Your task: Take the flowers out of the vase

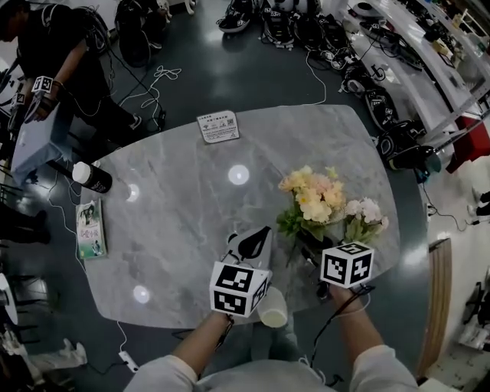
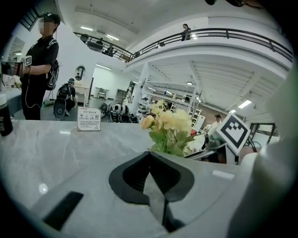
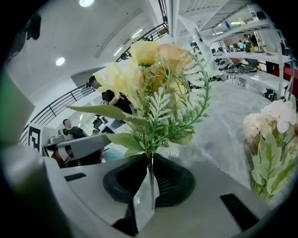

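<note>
Flowers (image 1: 315, 195), a yellow bunch near the right edge of the surface (image 1: 191, 230), have their thin stem pinched in the right tongs (image 3: 150, 162), with the left tongs (image 2: 150, 160) closed and empty; the stem may slip or snag the neighbouring white sprig (image 1: 367, 213).

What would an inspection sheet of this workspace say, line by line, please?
Surface: grey marble table, glossy.
Job's things: yellow flowers in the right gripper; white flowers beside them; vase not made out.
Clutter: bottle, booklet, card, white cup.
Grippers: left gripper shut, empty; right gripper shut on the yellow flowers' stem.
Cables: loose cables on the floor behind the table.
Surroundings: a person at the far left; equipment along the floor.
</note>
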Demonstrator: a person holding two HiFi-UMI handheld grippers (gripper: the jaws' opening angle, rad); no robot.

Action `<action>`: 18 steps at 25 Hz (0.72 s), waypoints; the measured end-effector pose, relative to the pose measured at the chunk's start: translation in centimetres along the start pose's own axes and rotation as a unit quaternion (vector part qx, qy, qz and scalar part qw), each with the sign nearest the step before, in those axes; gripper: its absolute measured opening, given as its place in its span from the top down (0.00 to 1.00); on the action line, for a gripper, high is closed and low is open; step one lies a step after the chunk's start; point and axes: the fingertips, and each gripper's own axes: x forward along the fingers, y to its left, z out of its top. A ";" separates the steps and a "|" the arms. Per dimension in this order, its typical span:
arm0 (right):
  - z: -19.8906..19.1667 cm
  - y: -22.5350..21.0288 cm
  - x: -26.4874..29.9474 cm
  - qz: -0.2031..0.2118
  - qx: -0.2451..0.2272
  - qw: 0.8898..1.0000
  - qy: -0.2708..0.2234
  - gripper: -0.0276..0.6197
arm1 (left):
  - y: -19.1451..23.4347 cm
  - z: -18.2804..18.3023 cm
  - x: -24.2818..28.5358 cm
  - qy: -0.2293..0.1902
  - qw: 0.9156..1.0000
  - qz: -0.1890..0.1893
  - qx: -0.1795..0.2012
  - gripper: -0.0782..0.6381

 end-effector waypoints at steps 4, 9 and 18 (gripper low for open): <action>-0.4 -0.6 0.5 -0.004 0.004 1.000 0.004 0.89 | -0.5 -0.8 0.4 0.005 1.000 -0.004 0.015 0.88; -0.7 -1.4 0.9 -0.010 0.017 1.000 0.002 0.89 | -1.1 -1.2 0.8 0.008 1.000 -0.010 0.025 0.88; -1.4 -3.1 1.7 -0.011 0.038 0.999 0.010 0.90 | -1.6 -2.0 1.5 0.021 0.999 -0.011 0.040 0.88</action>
